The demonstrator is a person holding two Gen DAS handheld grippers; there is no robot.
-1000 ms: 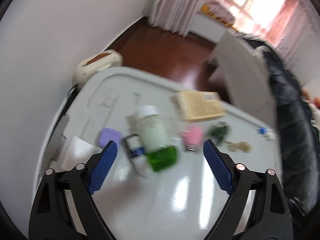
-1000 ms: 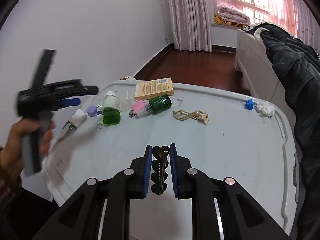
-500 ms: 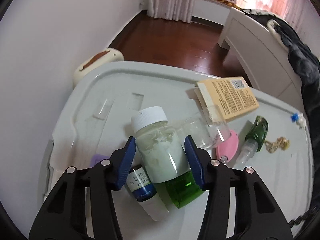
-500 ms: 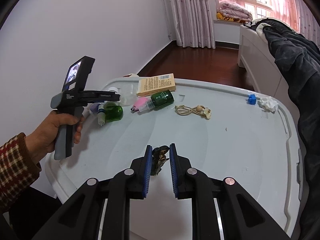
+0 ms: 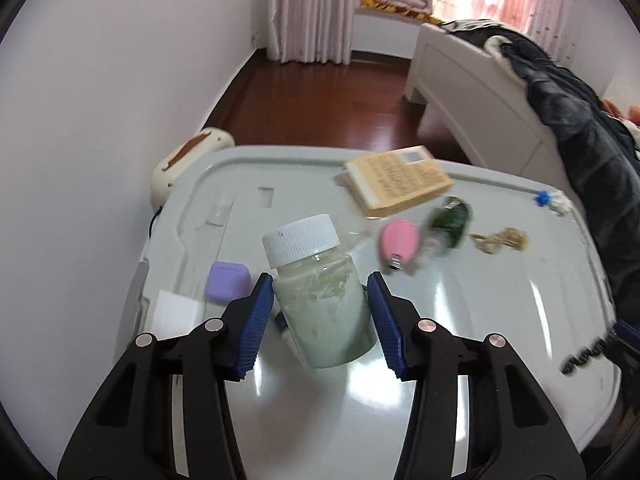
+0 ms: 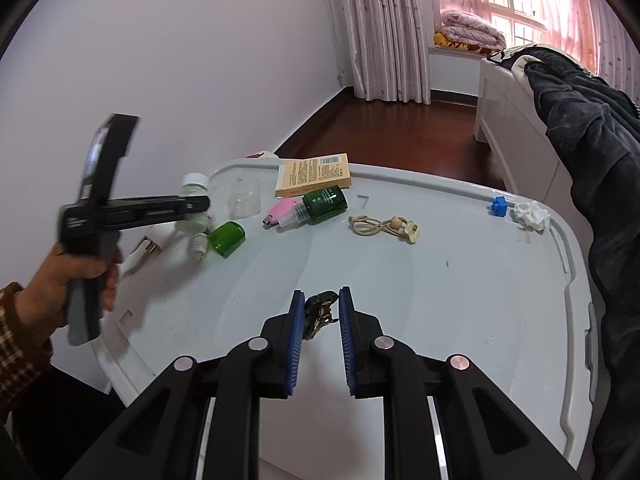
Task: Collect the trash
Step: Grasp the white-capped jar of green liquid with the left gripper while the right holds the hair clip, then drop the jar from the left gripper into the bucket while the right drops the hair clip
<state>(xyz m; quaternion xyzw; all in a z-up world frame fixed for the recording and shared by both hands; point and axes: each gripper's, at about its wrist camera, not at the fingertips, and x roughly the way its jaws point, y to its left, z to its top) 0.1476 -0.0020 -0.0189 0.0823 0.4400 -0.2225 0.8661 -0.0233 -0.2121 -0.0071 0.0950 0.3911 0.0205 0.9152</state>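
Clamping ribbed-capped cloudy jar: left gripper | right gripper: together on dark metal clip

Both grippers are showing black arms, blue ribbed pads, silver screws; the sleeve is showing red-brown plaid

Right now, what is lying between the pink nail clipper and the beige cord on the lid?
A dark green bottle on its side lies between the pink nail clipper and the beige cord, clearest in the right wrist view.
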